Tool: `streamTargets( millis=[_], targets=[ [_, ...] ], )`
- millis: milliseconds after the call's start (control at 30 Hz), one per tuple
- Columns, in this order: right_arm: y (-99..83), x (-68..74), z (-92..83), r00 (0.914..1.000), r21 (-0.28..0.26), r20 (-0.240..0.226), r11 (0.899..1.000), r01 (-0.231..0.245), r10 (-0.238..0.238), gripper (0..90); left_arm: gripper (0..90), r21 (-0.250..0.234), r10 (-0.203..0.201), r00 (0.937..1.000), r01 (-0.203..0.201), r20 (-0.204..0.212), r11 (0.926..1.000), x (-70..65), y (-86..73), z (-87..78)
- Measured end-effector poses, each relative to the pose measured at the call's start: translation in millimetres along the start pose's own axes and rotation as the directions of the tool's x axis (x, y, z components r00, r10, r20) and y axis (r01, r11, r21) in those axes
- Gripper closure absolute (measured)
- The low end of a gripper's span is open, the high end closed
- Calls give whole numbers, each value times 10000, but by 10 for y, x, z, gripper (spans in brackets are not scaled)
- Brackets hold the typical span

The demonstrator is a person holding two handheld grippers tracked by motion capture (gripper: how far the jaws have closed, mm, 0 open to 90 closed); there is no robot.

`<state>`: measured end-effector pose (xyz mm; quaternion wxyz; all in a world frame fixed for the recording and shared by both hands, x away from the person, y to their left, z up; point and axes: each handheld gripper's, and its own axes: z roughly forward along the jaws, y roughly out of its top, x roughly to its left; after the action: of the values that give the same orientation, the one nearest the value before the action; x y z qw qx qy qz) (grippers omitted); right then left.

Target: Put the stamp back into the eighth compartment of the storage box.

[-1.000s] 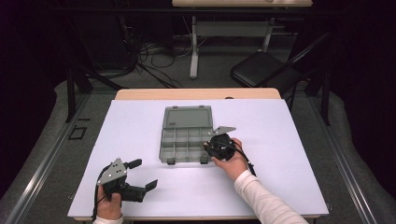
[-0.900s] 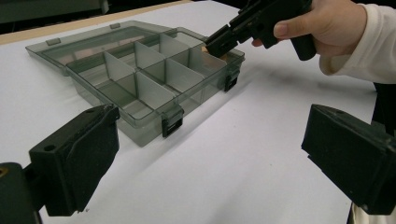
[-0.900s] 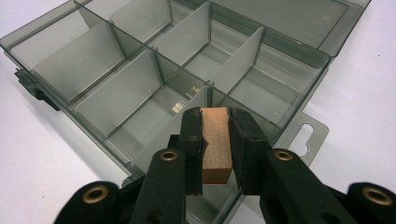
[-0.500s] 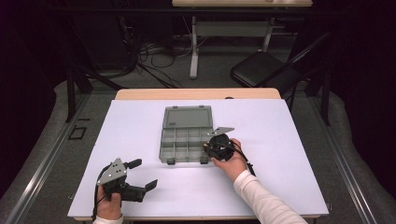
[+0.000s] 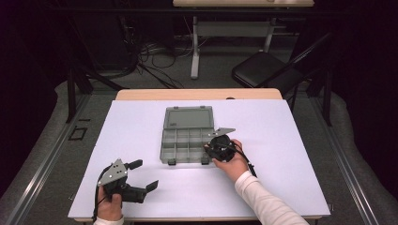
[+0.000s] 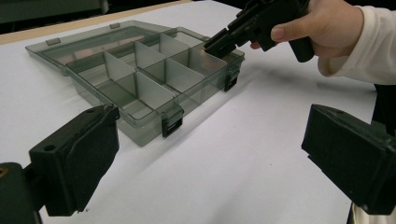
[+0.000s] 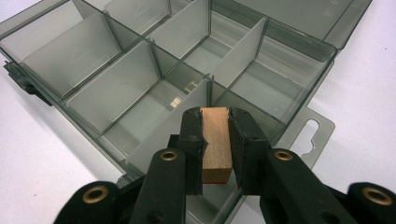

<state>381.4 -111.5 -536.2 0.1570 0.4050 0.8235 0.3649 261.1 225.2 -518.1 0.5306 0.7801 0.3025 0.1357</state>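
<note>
A grey see-through organiser box lies open mid-table, its lid flat behind it and its compartments empty. My right gripper is at the box's front right corner, shut on a small wooden block held above the near right compartment. In the left gripper view that gripper tips down over the same corner. My left gripper rests open near the table's front left, jaws wide apart with nothing between them, pointing toward the box.
The white table has bare surface all around the box. A black chair and desk legs with cables stand on the floor beyond the far edge. Black latches stick out from the box's front wall.
</note>
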Motion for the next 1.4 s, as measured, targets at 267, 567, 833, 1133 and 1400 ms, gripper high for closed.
streamTargets(
  millis=[267, 567, 833, 1133, 1400],
  targets=[
    [0, -6, -1, 10000, -59, 2, 10000, -5, 5, 759, 37, -10, 6, 10000, -6, -24, 10000, -1, -1, 4],
    [0, 6, -9, 10000, -121, -9, 9999, 62, -62, 705, 37, -9, 9, 10000, -9, -21, 10000, -1, -1, 1],
    [15, 9, -94, 9999, -447, -84, 9990, 68, -71, 672, 37, 41, 3, 10000, -3, -17, 10000, -2, 0, 3],
    [31, 64, -185, 9997, -810, -156, 9965, 186, -199, 633, 37, 39, 24, 10000, -24, -14, 10000, -1, 2, 3],
    [38, 92, -193, 9994, -1077, -263, 9940, 202, -231, 523, 37, 58, -57, 9999, 56, 118, 10000, 25, 5, 20]
  ],
)
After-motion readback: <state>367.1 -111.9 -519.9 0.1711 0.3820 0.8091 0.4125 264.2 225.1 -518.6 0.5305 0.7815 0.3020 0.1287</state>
